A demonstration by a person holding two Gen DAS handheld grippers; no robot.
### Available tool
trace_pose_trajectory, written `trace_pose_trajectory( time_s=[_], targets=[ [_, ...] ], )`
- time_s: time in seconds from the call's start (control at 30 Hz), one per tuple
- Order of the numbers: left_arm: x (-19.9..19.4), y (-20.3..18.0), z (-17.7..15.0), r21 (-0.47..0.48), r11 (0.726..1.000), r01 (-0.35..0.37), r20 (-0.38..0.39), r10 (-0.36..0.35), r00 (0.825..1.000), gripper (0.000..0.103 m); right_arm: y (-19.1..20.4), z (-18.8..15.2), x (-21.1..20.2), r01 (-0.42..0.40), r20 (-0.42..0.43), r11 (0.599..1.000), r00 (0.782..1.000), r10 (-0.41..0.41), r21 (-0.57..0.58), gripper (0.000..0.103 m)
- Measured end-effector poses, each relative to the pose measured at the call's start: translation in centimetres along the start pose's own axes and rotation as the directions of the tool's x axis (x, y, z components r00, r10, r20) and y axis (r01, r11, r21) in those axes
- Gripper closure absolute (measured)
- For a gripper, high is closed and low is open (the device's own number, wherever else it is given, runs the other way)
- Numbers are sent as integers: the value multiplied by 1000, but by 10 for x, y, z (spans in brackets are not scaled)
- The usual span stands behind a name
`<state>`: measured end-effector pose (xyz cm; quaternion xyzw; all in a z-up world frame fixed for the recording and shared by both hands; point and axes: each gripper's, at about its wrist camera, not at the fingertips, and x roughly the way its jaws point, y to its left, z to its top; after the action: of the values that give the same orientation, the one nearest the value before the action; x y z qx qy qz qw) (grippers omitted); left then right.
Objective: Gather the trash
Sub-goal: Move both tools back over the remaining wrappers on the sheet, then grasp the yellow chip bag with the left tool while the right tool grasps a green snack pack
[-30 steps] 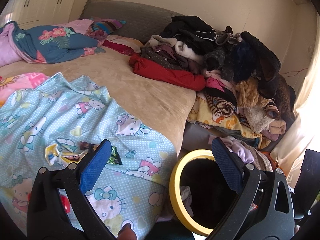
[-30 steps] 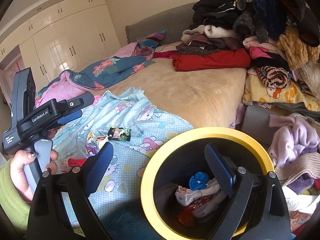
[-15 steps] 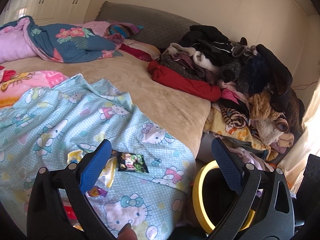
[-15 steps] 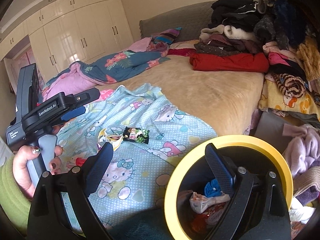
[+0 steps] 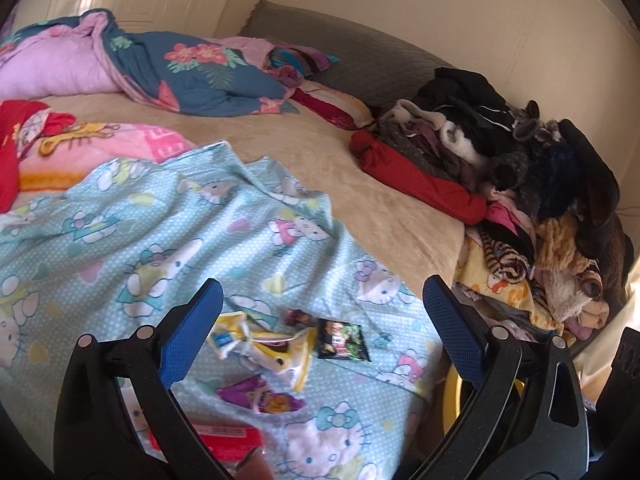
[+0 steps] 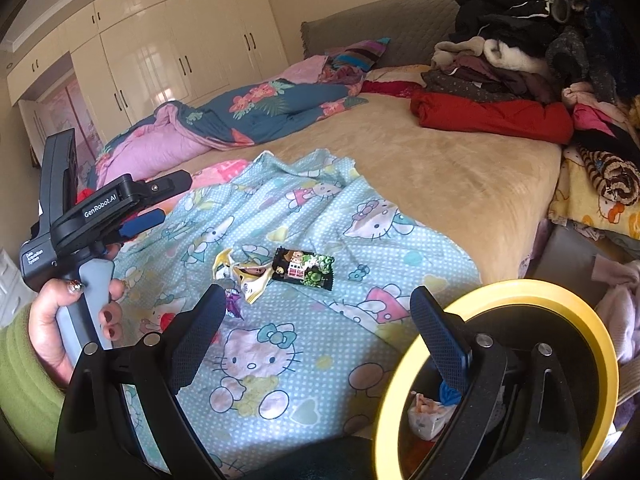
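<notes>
Wrappers lie on the light-blue cartoon-cat sheet (image 5: 120, 240): a black snack packet (image 5: 341, 339) (image 6: 303, 268), a crumpled yellow-white wrapper (image 5: 260, 344) (image 6: 240, 272), a purple wrapper (image 5: 260, 398) (image 6: 233, 305) and a red packet (image 5: 224, 438). My left gripper (image 5: 320, 328) hangs open just above them, holding nothing. My right gripper (image 6: 316, 328) is open and empty over the sheet, next to the yellow-rimmed black bin (image 6: 560, 292), which holds some trash. In the right wrist view a hand (image 6: 60, 320) holds the left gripper's handle (image 6: 86, 292).
A tall heap of clothes (image 5: 520, 184) (image 6: 520, 72) fills the bed's right side. A floral quilt (image 5: 192, 72) and pink blankets lie at the far left. Cream wardrobes (image 6: 160, 52) stand behind. More clothes (image 6: 616, 304) lie beside the bin.
Both grippers have swung left from over the bin to over the sheet. The wrappers now sit between the left gripper's fingers; the bin has slid to the right edge of both views.
</notes>
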<state>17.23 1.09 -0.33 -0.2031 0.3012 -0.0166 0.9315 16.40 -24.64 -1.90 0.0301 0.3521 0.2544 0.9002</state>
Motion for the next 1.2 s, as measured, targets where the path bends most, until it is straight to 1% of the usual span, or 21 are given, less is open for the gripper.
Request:
trace_pose_trajectory(
  time_s=[0.17,0.4,0.5,0.63,0.7,0.77,0.83,0.97,1.1,1.17,1.2],
  targets=[
    [3,27,2,-38,998,-43,-15,42,999,11,7,2,19,-19,-25,1000,1000,19,-9,13],
    [18,59,-1,-98,992,-77,-56,72,996,11,13,9,51,-23,-72,999,997,20,-34,13],
    [29,69,-5,-111,990,-86,-94,76,993,11,13,12,70,-22,-94,999,995,19,-27,13],
    [45,82,-14,-159,984,-76,-161,50,986,12,10,19,97,-3,-121,1000,993,2,-5,13],
    [52,86,-19,-185,980,-68,-188,33,982,15,7,21,112,9,-136,1000,991,-8,9,13],
    [60,89,-24,-206,976,-72,-217,26,976,22,5,23,125,30,-157,999,987,-27,17,13],
    [67,90,-27,-225,972,-72,-239,16,971,23,4,24,139,24,-178,999,984,-18,34,16],
    [81,91,-30,-231,969,-87,-275,20,961,25,3,26,162,18,-214,998,977,-4,63,16],
    [96,94,-32,-243,964,-110,-312,30,950,28,-3,24,188,-5,-273,990,961,44,139,16],
    [101,94,-33,-236,964,-120,-322,39,946,34,-6,17,199,-21,-301,984,951,75,177,21],
    [103,94,-34,-234,965,-121,-326,39,945,36,-8,14,202,-14,-315,983,946,73,185,27]
  ],
)
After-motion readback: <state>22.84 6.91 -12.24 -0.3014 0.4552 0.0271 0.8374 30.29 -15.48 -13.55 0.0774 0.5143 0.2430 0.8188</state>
